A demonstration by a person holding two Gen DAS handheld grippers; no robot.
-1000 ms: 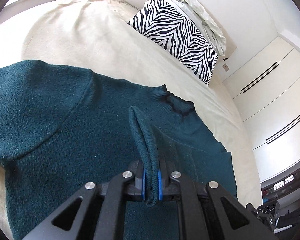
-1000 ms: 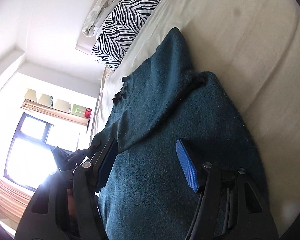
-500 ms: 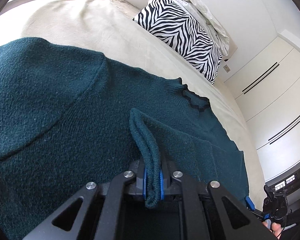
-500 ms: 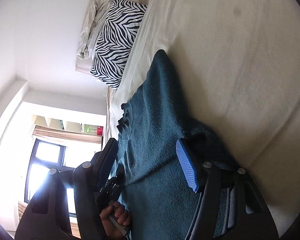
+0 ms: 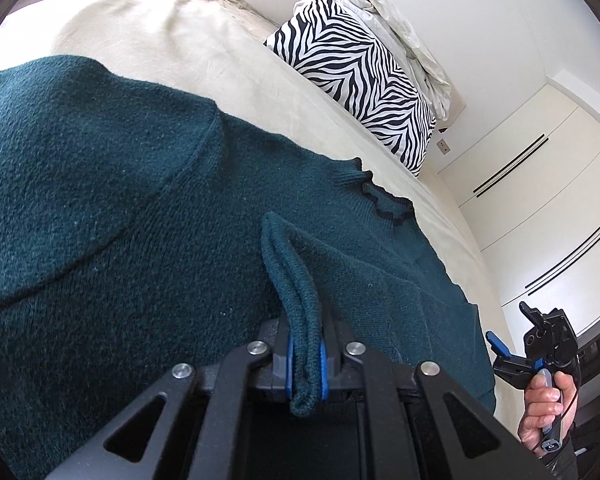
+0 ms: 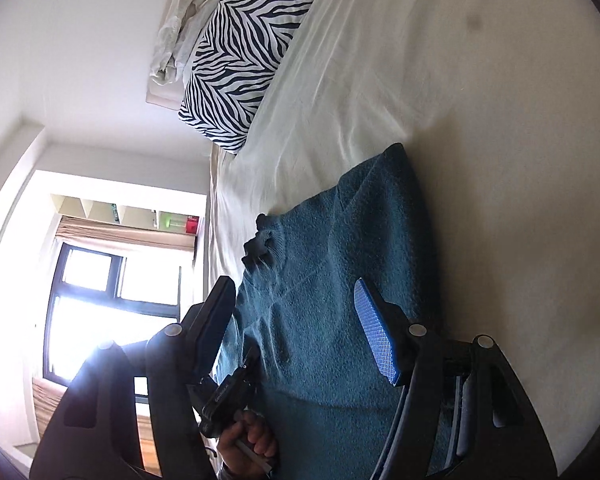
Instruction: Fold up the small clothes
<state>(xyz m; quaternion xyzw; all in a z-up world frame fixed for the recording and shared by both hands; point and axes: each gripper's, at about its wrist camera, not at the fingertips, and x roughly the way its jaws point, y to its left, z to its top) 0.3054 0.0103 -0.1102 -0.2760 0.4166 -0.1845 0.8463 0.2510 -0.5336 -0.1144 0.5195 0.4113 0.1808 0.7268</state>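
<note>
Now left gripper [image 5: 305, 364] pinching sweater [image 5: 100, 220] fold, lower than before, right gripper [image 6: 300, 332] spread, swung aside

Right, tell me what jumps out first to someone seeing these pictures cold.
The dark teal sweater spread across the cream bed fills most of both views, with a fold of its ribbed edge clamped in the left gripper at the bottom of the left wrist view. Next comes the zebra-print pillow at the head of the bed. The right gripper hangs open above the sweater, empty.
</note>
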